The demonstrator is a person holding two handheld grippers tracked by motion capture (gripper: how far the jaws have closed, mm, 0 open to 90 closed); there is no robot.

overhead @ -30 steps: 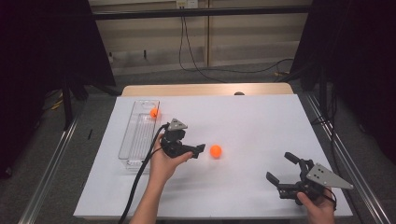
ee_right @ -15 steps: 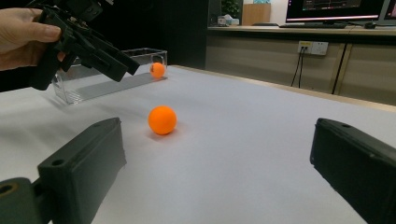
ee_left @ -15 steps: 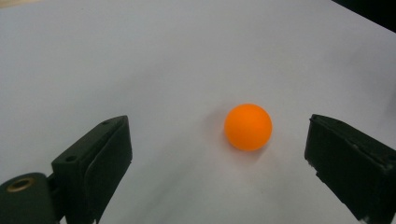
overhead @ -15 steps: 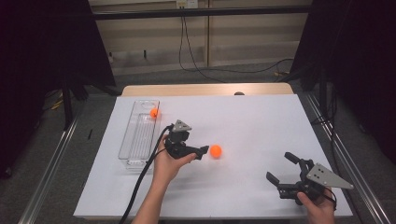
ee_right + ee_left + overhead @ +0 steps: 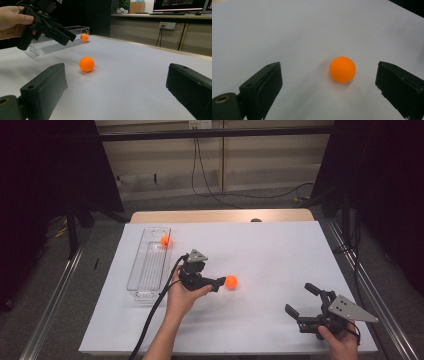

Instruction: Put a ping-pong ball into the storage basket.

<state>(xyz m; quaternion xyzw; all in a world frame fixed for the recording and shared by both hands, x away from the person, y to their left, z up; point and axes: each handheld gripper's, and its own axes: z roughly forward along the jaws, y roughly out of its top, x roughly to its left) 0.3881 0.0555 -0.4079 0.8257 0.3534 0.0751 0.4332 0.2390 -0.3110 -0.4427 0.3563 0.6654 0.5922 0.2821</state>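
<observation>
Judging by how things lie, the job is approx. half done: one orange ball (image 5: 164, 240) already sits at the far end of the clear tray (image 5: 149, 265) at the table's left, and a second ball (image 5: 231, 281) is left on the white table (image 5: 280, 255), near the middle, well apart from the tray. The left gripper (image 5: 218, 283) is held just beside this ball with jaws spread wide; in the left gripper view the ball (image 5: 342, 69) is seen ahead of and between the jaws, not yet touched. What remains, as judged: close on the ball, lift, carry to the tray, release. The right gripper (image 5: 301, 301) is held low at the table's near right corner, jaws apart, nothing gripped. No brand, label or other writing can be read on the ball, tray or grippers.
</observation>
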